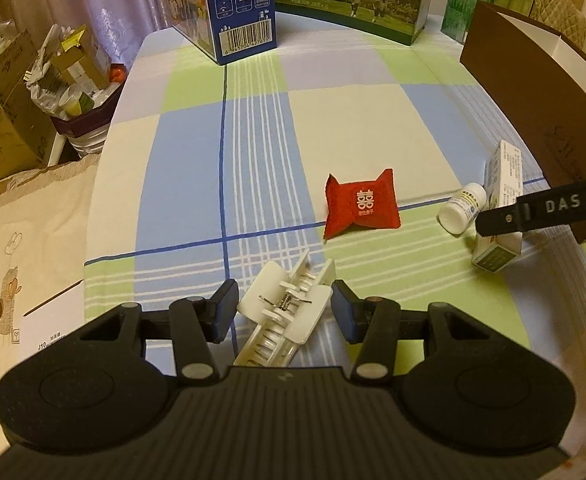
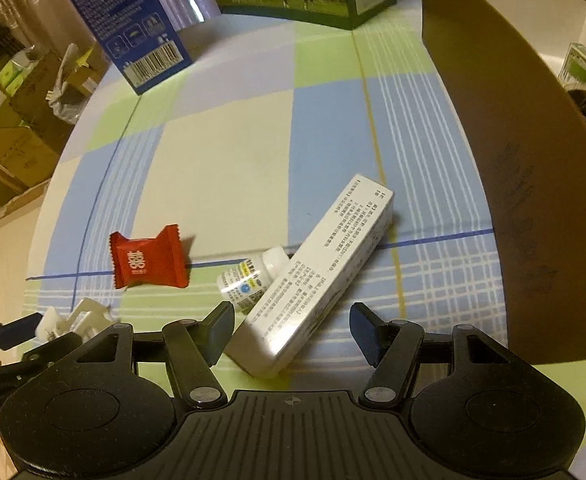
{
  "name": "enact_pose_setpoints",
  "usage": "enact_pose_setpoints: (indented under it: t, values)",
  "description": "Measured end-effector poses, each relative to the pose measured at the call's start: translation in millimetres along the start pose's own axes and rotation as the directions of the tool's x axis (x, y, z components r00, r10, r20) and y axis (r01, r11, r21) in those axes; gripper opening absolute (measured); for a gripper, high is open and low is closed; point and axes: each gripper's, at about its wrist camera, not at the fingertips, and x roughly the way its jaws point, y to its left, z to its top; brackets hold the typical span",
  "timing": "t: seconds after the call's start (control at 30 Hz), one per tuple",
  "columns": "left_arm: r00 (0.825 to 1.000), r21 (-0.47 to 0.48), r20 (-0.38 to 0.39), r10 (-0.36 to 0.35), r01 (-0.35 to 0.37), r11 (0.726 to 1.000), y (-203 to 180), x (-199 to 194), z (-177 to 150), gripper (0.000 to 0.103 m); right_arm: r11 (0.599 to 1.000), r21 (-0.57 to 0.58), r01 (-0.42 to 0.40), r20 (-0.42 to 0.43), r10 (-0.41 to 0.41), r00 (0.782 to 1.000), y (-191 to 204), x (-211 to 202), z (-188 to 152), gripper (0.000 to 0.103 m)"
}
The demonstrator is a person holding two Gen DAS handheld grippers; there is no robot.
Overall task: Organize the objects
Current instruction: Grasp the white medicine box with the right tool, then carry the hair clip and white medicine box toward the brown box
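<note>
White clip lies between the wide-open left tool, ungripped. Right tool, also spread, straddles a carton beside a bottle. Brown box holds a green pack.

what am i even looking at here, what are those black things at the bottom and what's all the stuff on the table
Each black thing is a hand-held two-finger claw with a camera on it, one picture per hand. The left claw is open around a white hair clip, not yet squeezing it. The right claw is open around the end of a long white carton. On the checked tablecloth also lie a red candy packet and a small white bottle against the carton. A brown box stands on the right. Nothing is held yet.
</note>
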Motion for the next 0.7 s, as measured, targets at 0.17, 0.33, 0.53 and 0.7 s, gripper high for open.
enact_pose_setpoints:
  t: [0.17,0.33,0.53,0.7]
  values:
    - [1.0,-0.002,-0.004,0.004,-0.004,1.0,0,0,0,0.046,0.998,-0.066,0.021,-0.005,-0.021,1.0,-2,-3,-5,0.042]
    - [1.0,-0.003,-0.015,0.012,-0.012,1.0,-3,-2,0,0.046,0.99,-0.137,0.042,-0.015,-0.045,0.999,-7,-11,-14,0.033]
    - [1.0,-0.003,-0.028,0.011,-0.011,1.0,-13,-9,-8,0.046,0.978,-0.205,0.048,-0.032,-0.056,0.998,-19,-29,-35,0.023]
    - [0.999,-0.002,-0.045,0.008,-0.008,1.0,-27,-17,-18,0.046,0.96,-0.275,0.047,-0.053,-0.064,0.997,-33,-48,-68,0.023]
